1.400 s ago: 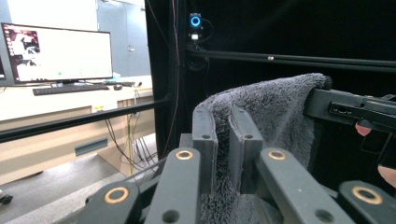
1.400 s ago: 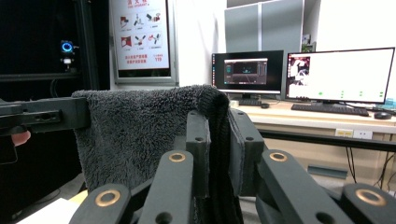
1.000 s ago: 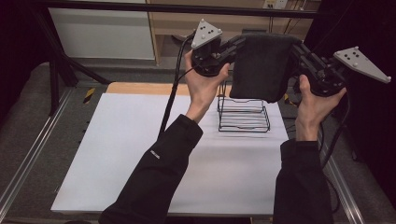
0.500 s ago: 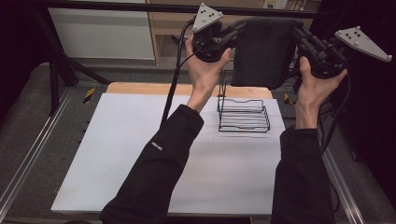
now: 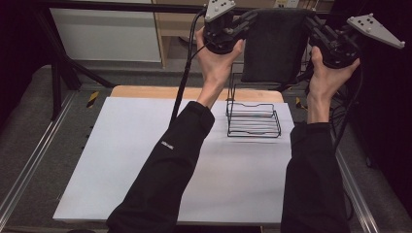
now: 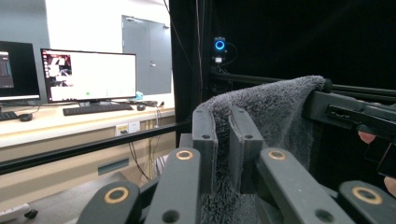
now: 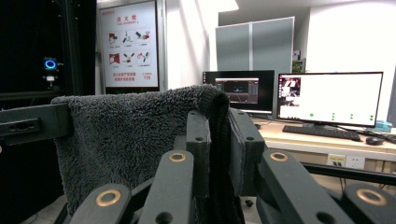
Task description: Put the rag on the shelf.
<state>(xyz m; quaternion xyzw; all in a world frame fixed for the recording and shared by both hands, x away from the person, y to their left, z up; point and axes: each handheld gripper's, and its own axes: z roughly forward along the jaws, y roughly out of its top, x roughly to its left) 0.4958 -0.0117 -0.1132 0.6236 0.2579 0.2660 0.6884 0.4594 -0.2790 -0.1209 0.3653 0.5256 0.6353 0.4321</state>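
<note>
A dark grey fluffy terry towel (image 5: 273, 46) is being held up high, stretched flat between the two grippers and hanging down as a panel above the far edge of the white-covered worktop (image 5: 145, 165). Its one top corner is being pinched by the left gripper (image 5: 248, 22), whose jaws are standing narrow with the pile squeezed between the pads, as is being shown in the left gripper view (image 6: 223, 140). The other top corner is being clamped in the same way by the right gripper (image 5: 313, 24), the cloth being seen folded over between its nearly closed jaws in the right gripper view (image 7: 219, 140).

A black wire rack with an upright back frame (image 5: 252, 116) is standing near the far right corner of the worktop, below and a little in front of the hanging towel, apart from it.

The step in hand is judged to be the carrying of the spread towel toward the rack. For the next move, both grips are to be kept firm and level, the towel's lower hem is to be brought over the rack's upright frame, and the cloth is to be lowered evenly so that it drapes without bunching or tipping the light rack.
</note>
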